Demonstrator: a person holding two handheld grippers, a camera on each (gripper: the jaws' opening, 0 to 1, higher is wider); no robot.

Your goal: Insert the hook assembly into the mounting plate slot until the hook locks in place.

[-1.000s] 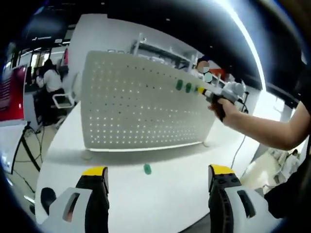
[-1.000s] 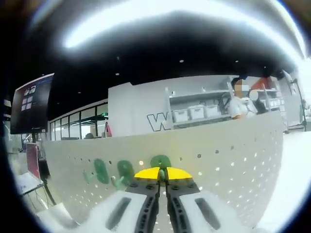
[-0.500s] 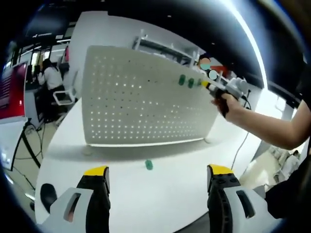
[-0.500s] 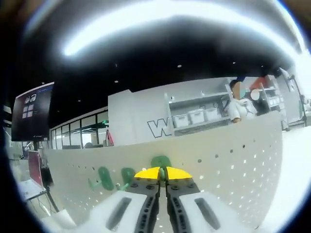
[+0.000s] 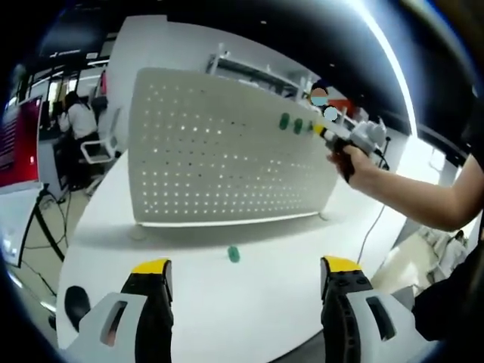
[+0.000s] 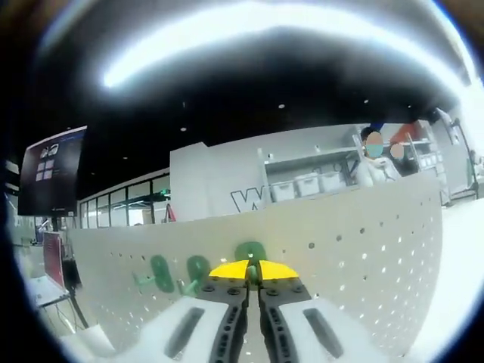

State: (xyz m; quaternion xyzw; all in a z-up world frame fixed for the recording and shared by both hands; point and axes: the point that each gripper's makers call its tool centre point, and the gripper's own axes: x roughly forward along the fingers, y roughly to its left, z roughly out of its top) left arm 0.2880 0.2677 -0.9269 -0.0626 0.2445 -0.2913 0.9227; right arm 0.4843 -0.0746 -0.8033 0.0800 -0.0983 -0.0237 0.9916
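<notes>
Steady hook (image 6: 249, 252) beyond right gripper (image 6: 252, 272)

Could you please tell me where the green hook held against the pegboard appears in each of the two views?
Left gripper view: the held green hook sits upper right, at the right hand-held gripper.
Right gripper view: the same hook peeks above the shut yellow tips, bottom centre.
Shared landmark: the white pegboard with two mounted hooks.

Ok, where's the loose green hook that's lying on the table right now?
In the left gripper view, the loose green hook lies on the white table just in front of the upright pegboard, ahead of the left gripper.
</notes>
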